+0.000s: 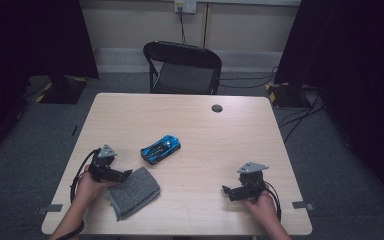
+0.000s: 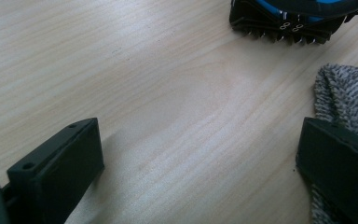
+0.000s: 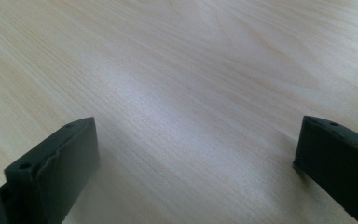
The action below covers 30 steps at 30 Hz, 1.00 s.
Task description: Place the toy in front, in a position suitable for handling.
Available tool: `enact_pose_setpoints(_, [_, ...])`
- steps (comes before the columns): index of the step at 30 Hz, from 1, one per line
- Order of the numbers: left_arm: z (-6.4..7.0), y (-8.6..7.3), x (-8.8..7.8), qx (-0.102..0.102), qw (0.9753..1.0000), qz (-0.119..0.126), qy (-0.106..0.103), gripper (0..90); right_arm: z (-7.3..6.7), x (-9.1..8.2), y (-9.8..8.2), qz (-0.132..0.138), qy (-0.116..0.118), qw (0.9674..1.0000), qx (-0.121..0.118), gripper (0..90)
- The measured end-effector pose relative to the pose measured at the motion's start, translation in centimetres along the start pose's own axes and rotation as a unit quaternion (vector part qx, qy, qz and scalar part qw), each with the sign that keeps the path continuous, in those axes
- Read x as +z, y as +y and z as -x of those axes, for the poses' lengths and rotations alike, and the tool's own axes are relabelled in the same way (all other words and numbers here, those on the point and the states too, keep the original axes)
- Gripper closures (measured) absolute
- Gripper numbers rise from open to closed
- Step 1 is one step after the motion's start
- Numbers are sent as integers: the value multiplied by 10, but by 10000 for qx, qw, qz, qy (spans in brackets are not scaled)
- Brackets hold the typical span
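High view: pale wooden table [image 1: 205, 130], black folding chair [image 1: 182, 67] behind, grey carpet [image 1: 325, 145]; both grippers' jaws wide, empty.

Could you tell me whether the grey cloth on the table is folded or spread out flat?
Folded: the grey cloth lies as a thick, doubled pad with a rounded edge, beside the left tongs.
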State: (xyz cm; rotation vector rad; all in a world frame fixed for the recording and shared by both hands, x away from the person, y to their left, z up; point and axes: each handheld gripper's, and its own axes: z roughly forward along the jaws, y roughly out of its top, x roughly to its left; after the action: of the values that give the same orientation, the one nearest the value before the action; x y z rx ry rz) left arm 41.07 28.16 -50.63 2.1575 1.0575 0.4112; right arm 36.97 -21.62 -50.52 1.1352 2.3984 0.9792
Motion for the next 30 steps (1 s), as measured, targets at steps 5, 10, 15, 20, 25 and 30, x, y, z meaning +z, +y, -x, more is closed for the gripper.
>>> enact_pose_setpoints(5, [-2,3,-3,51,9999,-145,38,31,0,0,0,0,0,10000,0,0])
enact_pose_setpoints(10, [-4,6,-8,-2,9997,-263,2,161,0,0,0,-1,-1,10000,1,0])
enact_pose_setpoints(15, [-2,12,-11,52,9996,-285,-29,172,0,0,0,-1,-1,10000,0,0])
enact_pose_setpoints(20, [-1,21,-21,-55,9998,-191,13,168,0,0,0,2,11,10000,-6,0])
enact_pose_setpoints(25, [6,32,-26,-48,9998,-122,-133,165,1,1,1,0,39,10000,-39,0])
enact_pose_setpoints(30, [13,40,-27,131,9997,-114,-150,172,1,2,1,4,47,10000,-42,0])
